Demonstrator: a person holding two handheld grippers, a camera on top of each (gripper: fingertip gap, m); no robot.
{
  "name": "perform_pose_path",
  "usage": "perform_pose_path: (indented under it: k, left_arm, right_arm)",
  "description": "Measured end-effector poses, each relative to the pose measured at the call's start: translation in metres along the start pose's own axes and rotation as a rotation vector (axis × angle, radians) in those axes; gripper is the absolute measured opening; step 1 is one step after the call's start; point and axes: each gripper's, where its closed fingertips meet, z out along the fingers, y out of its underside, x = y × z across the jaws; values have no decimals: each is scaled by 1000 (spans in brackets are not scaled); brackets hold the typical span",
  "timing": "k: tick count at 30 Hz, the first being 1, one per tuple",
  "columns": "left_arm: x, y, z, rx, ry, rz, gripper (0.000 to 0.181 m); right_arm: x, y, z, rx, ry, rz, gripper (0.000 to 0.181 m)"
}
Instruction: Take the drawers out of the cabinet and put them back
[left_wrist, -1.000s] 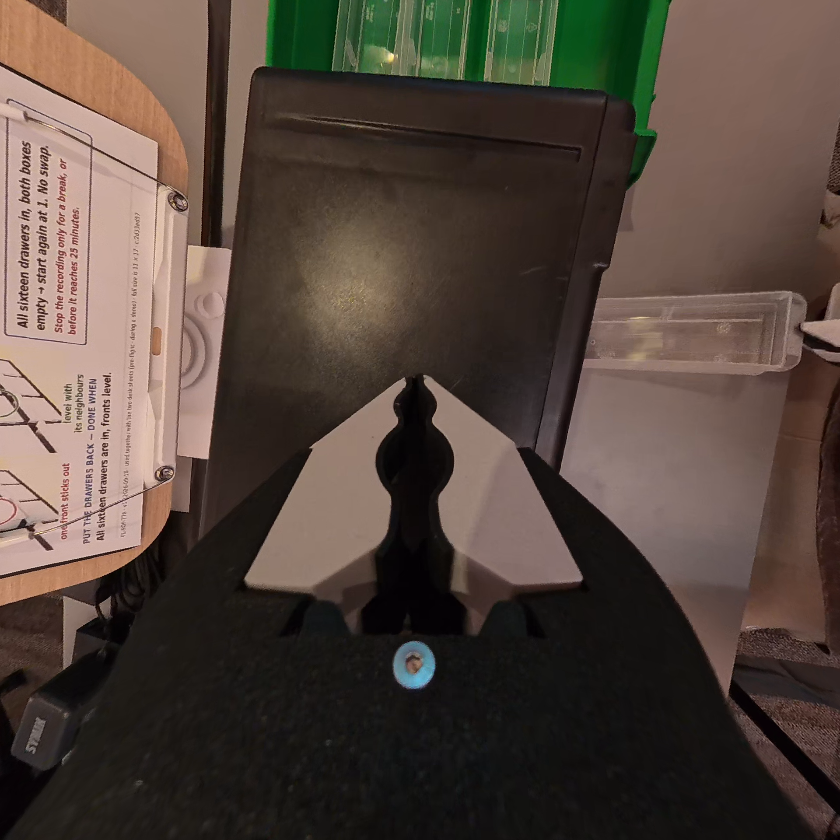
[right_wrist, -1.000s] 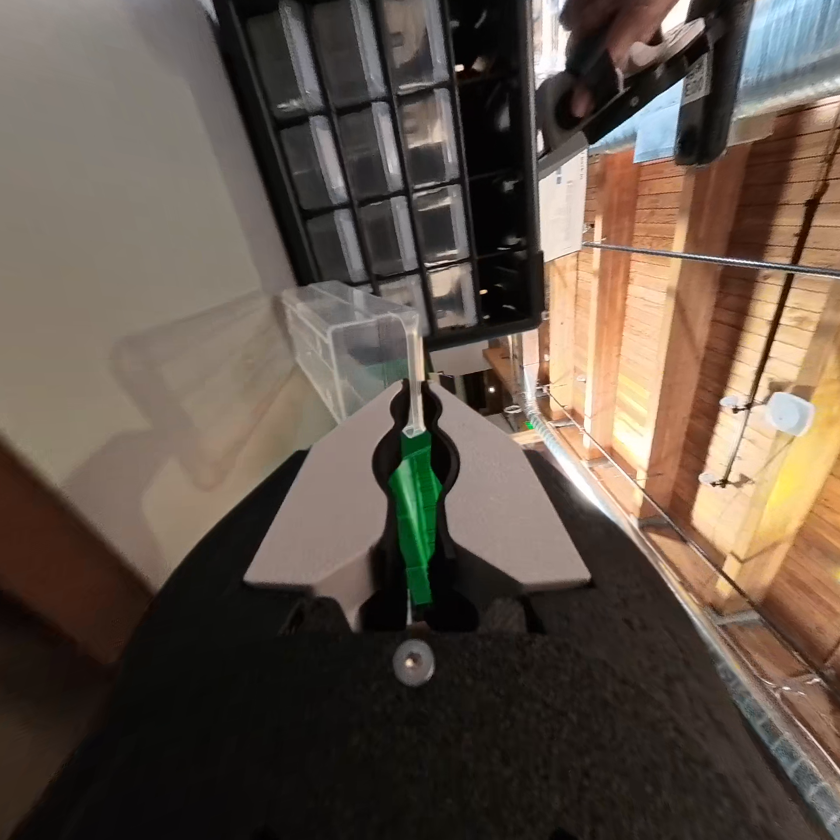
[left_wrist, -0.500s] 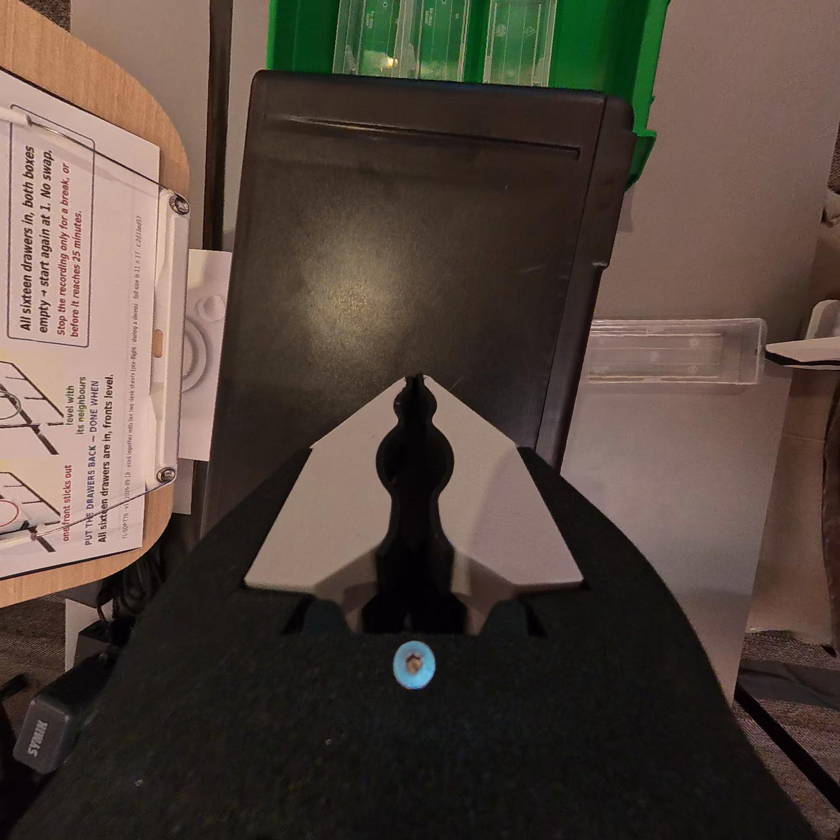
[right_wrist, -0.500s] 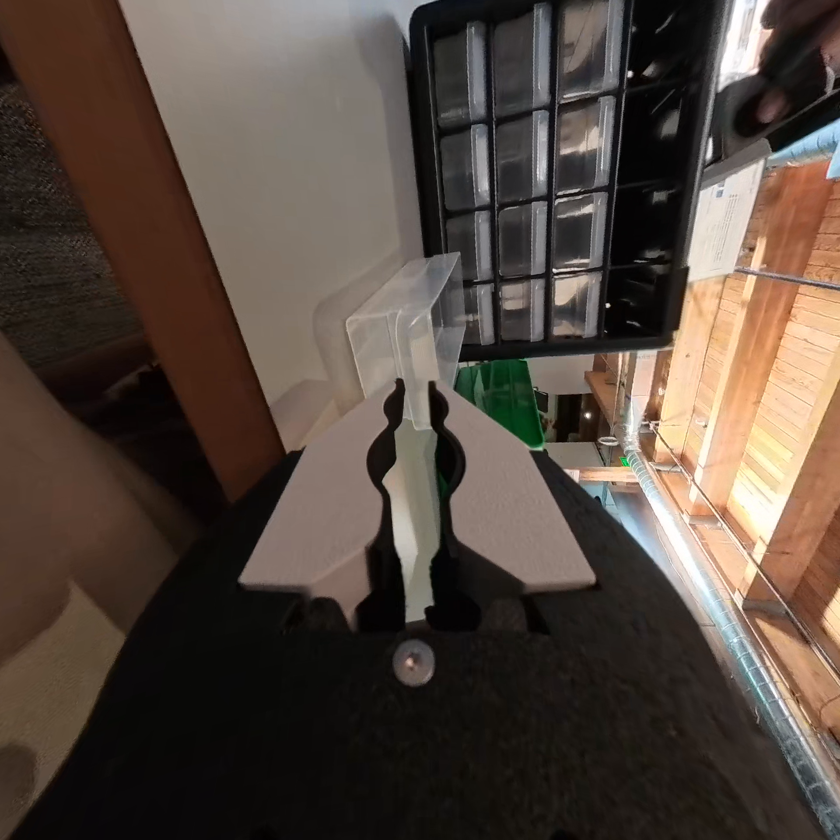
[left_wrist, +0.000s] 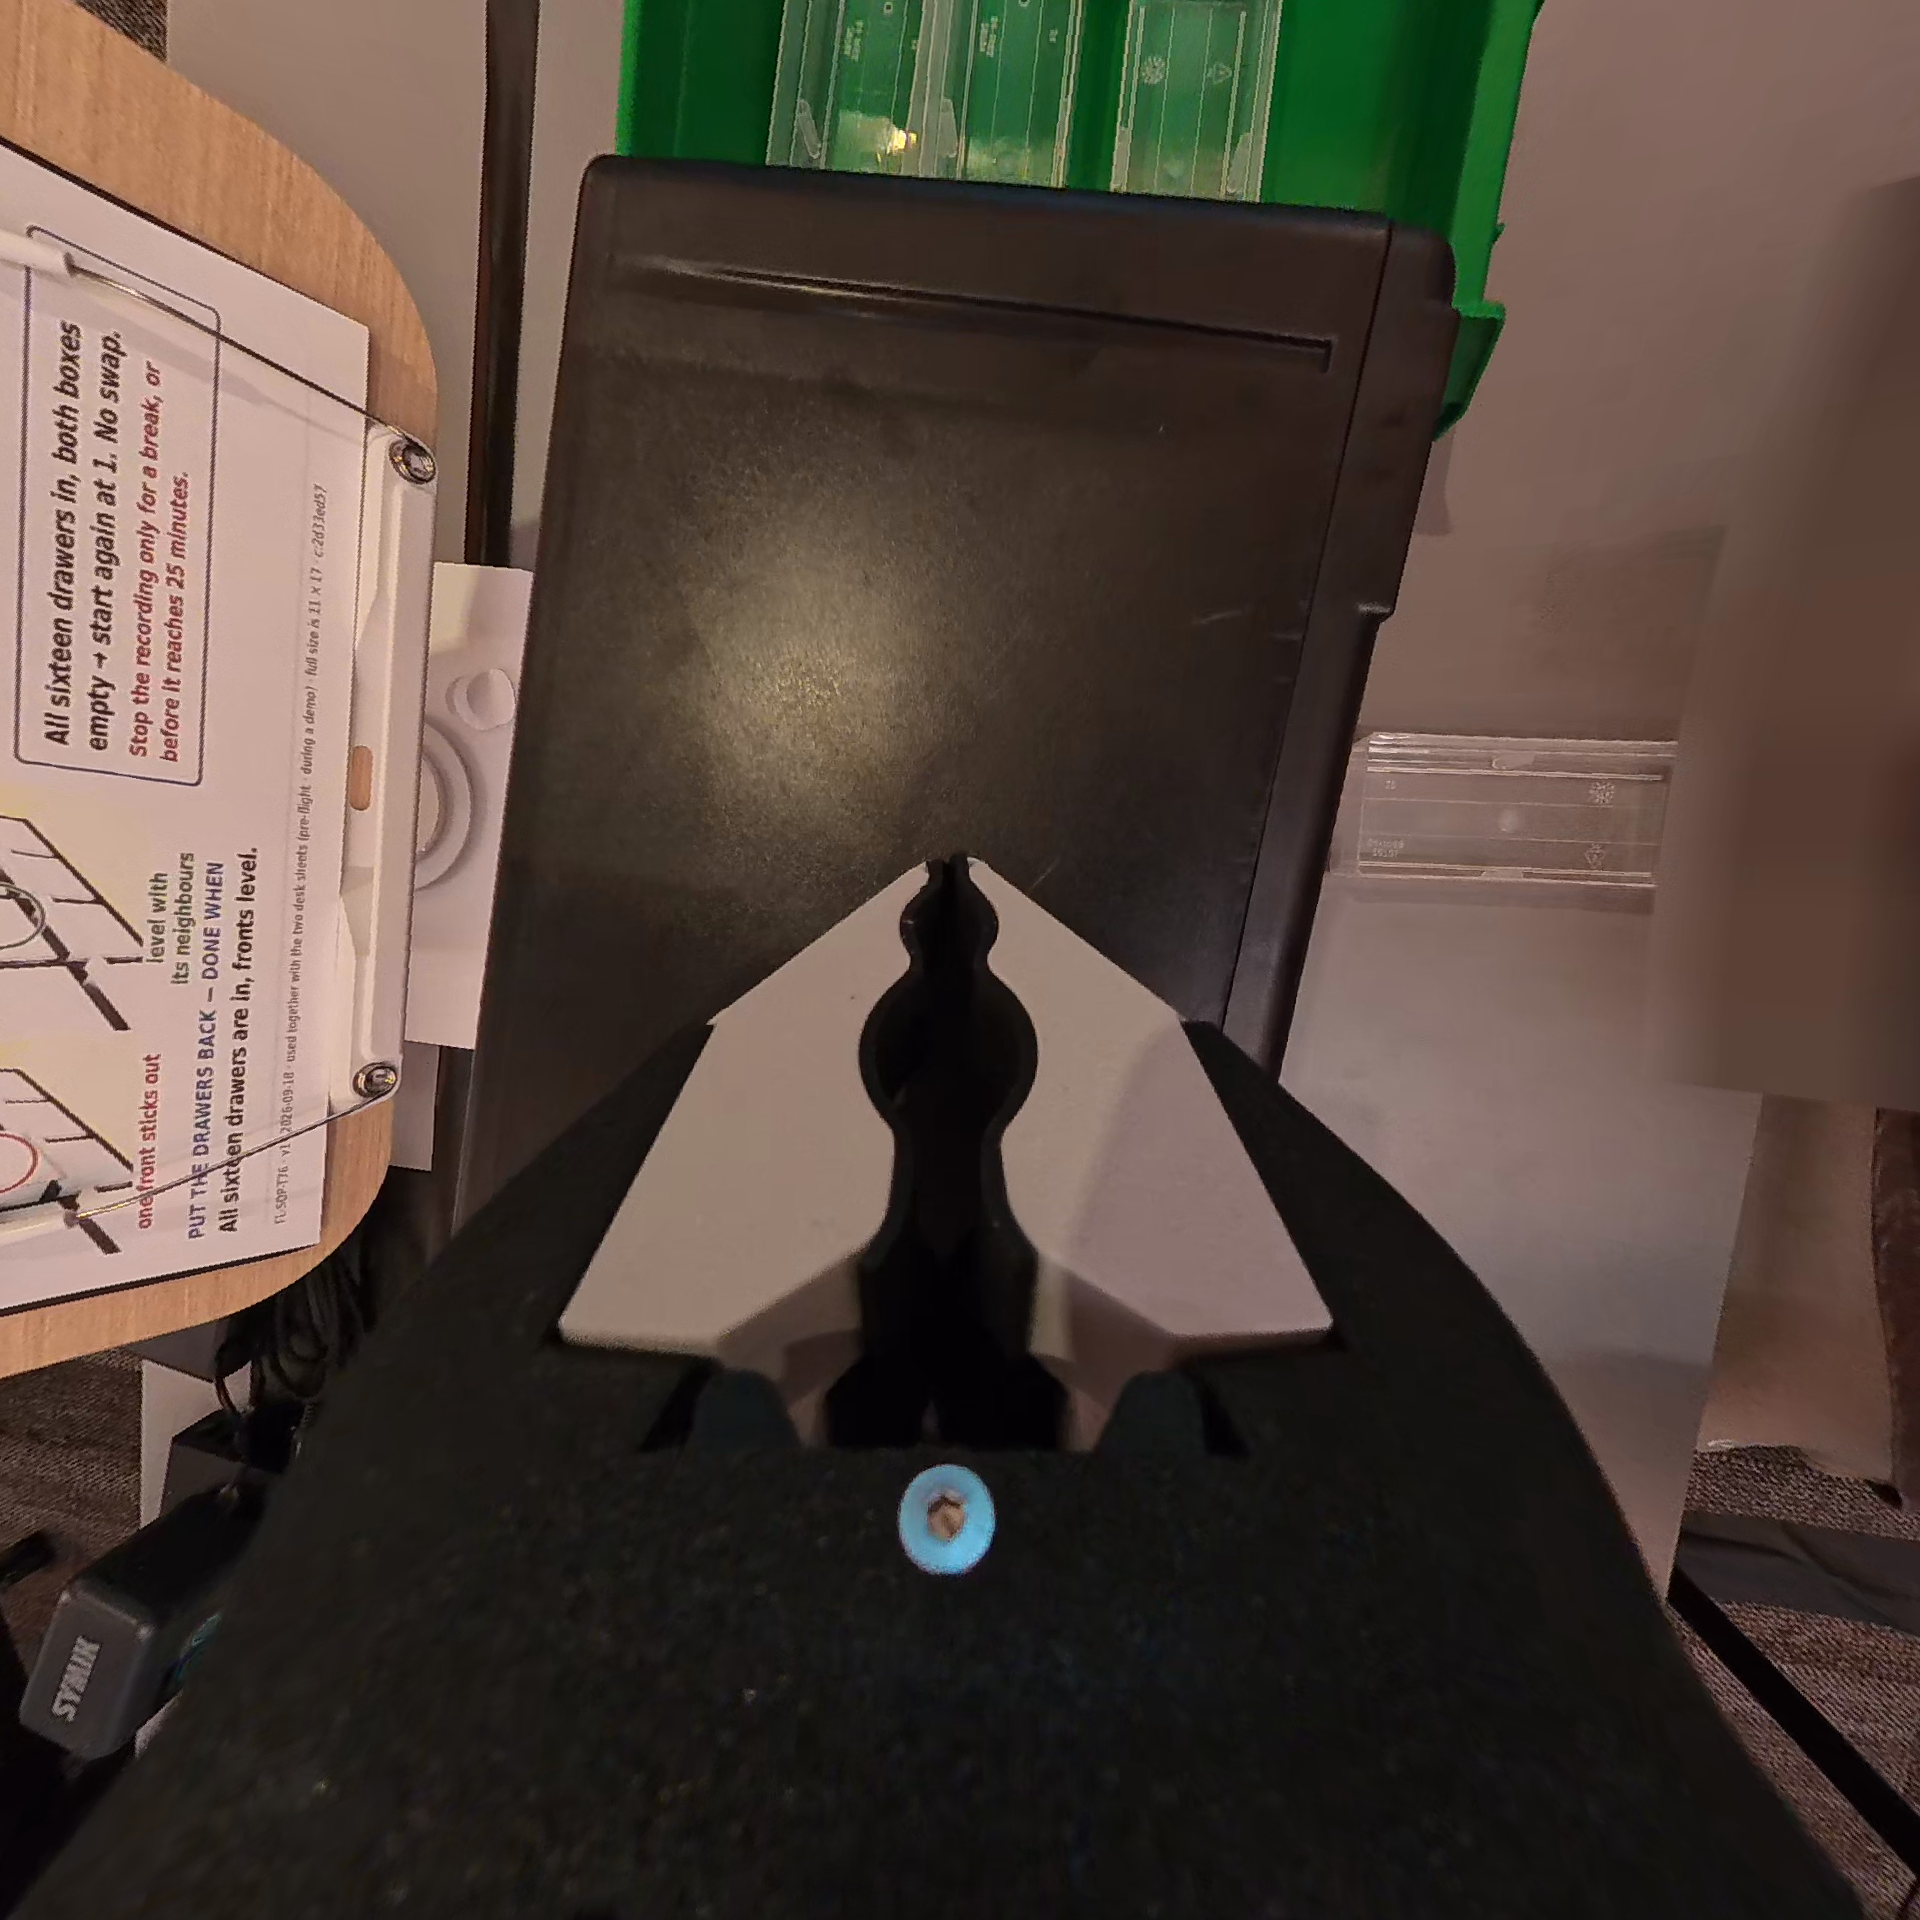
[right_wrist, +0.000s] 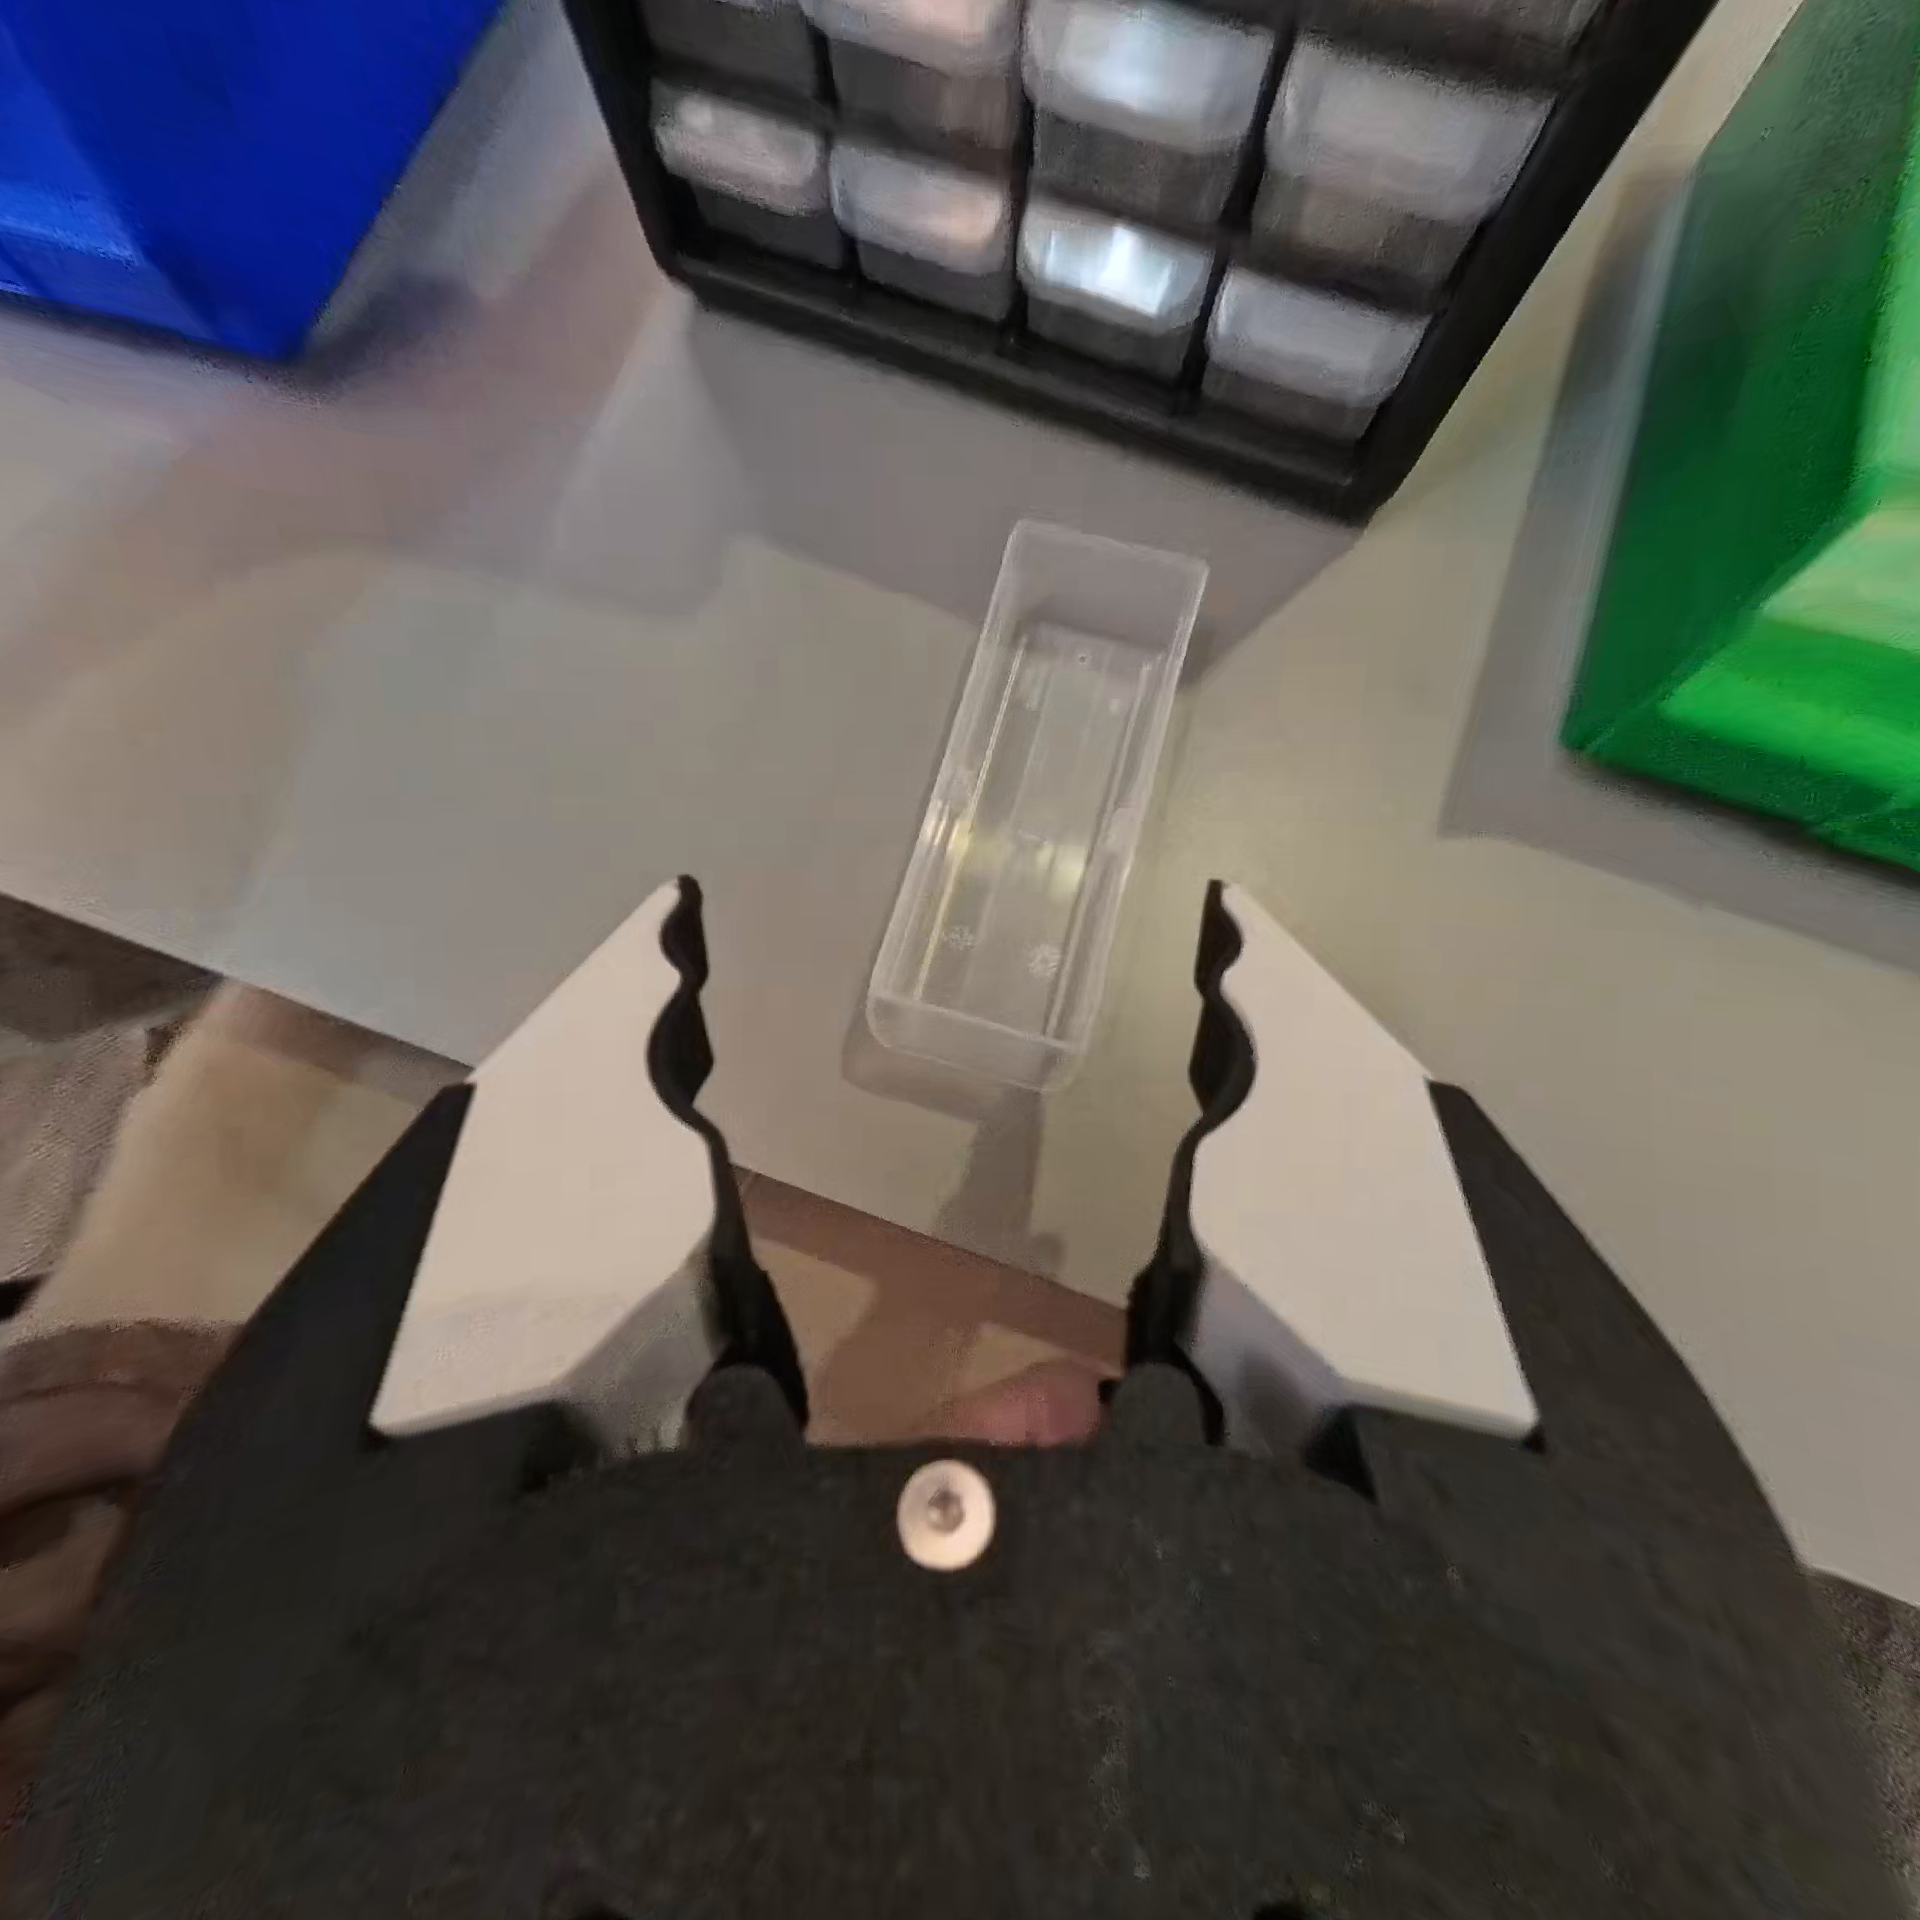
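Observation:
The black drawer cabinet (left_wrist: 935, 571) fills the left wrist view from above. My left gripper (left_wrist: 951, 862) is shut with nothing between its fingers, tips over the cabinet's top. In the right wrist view the cabinet (right_wrist: 1039, 208) shows its front with several clear drawers in their slots. One clear drawer (right_wrist: 1039, 821) lies open side up on the grey table in front of it. My right gripper (right_wrist: 951, 888) is open and empty, just short of the drawer's near end. The same drawer shows in the left wrist view (left_wrist: 1507, 821), right of the cabinet.
A green bin (left_wrist: 1039, 94) with clear drawers stands behind the cabinet; it also shows in the right wrist view (right_wrist: 1766, 520). A blue bin (right_wrist: 208, 156) is at the left. A printed sheet (left_wrist: 156, 727) lies on a wooden board. The table edge (right_wrist: 312, 997) is near.
My right gripper swung round with the clear drawer, left it lying on the table and opened. The left gripper has stayed shut over the cabinet.

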Motion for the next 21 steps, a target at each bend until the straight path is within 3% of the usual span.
perform_pose_path:
  k: [1, 8, 12, 13, 15, 21]
  left_arm:
    - [0, 0, 0, -1, -2, -2, 0]
    - [0, 0, 0, 29, 16, -32, 0]
    - [0, 0, 0, 41, 18, -31, 0]
    - [0, 0, 0, 42, 18, -30, 0]
    - [0, 0, 0, 44, 17, -29, 0]
    - [0, 0, 0, 35, 12, -19, 0]
  right_arm:
    - [1, 0, 11, -76, -31, 32, 99]
    - [28, 13, 74, -327, -49, 167, 107]
    - [34, 21, 88, -389, 16, 116, 95]
    - [32, 23, 90, -398, 10, 108, 91]
    - [27, 22, 90, -398, -16, 101, 64]
    - [40, -2, 62, -335, -54, -116, 58]
